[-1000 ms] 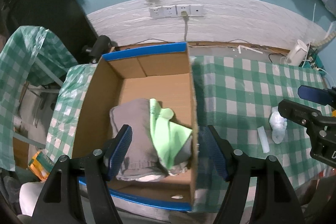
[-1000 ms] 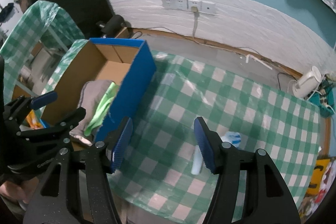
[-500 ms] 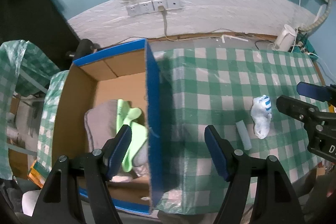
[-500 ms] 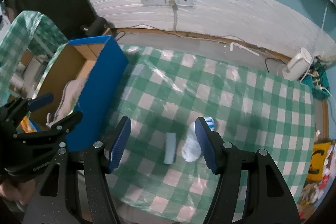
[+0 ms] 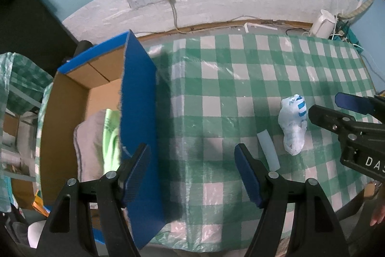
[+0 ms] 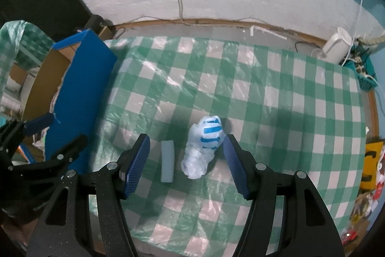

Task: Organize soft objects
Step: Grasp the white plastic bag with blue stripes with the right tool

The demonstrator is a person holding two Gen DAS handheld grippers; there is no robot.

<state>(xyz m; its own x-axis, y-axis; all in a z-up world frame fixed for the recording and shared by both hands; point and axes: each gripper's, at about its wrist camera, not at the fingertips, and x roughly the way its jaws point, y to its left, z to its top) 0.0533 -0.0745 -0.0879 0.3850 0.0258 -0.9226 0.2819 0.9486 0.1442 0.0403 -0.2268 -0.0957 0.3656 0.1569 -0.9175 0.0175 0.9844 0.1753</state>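
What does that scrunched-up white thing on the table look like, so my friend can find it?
Start at the green-and-white checked tablecloth, to the right of the blue cardboard box. Near the front edge lies a crumpled white plastic bag with bright blue stripes. The pale blue strip beside it is flat and plain; the bag is lumpy and striped.

A table covered with a green-and-white checked cloth (image 6: 276, 93) carries three things. A blue-sided cardboard box (image 6: 81, 88) stands at its left edge. Well to the right of the box lies a pale blue strip (image 6: 167, 160), and just beyond that a crumpled white-and-blue plastic bag (image 6: 203, 146).
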